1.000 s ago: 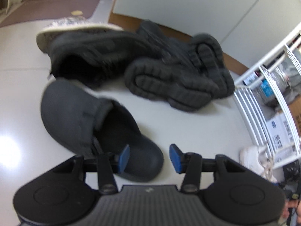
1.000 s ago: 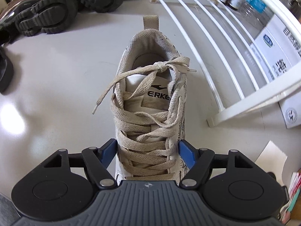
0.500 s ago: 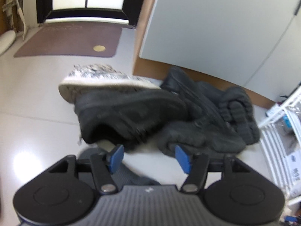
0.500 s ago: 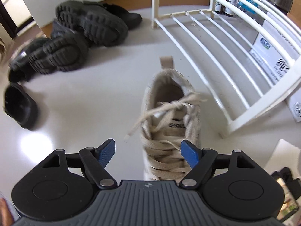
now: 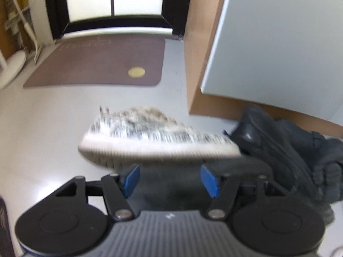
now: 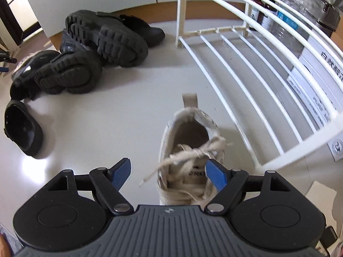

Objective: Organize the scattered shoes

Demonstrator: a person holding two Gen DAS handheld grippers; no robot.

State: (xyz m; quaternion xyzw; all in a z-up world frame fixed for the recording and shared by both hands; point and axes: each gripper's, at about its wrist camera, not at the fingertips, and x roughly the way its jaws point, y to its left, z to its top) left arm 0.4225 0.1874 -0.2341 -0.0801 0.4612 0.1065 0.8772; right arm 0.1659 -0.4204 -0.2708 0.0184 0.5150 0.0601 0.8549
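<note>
My left gripper (image 5: pixel 170 181) is open and empty, hanging over a black shoe (image 5: pixel 184 171) whose top shows between its fingers. Just beyond lies a blurred grey-and-white speckled sneaker (image 5: pixel 154 137) on its side, with more black shoes (image 5: pixel 278 150) to its right. My right gripper (image 6: pixel 168 174) is open above a white lace-up sneaker (image 6: pixel 188 141) that stands on the floor, heel away from me, beside the white rack (image 6: pixel 235 75). The sneaker sits nearer the right finger, and the pads do not press on it.
Chunky-soled black shoes (image 6: pixel 107 38) and a black clog (image 6: pixel 23 128) lie left of the white sneaker. Bottles (image 6: pixel 289 10) and boxes (image 6: pixel 317 98) stand behind the rack. A brown doormat (image 5: pixel 96 64) lies before a door, and a cabinet (image 5: pixel 268 42) rises at the right.
My left gripper swept from the black clog across the black pile toward the speckled sneaker, jaws wider. My right gripper's pads came off the white sneaker and it rose, leaving the shoe by the rack.
</note>
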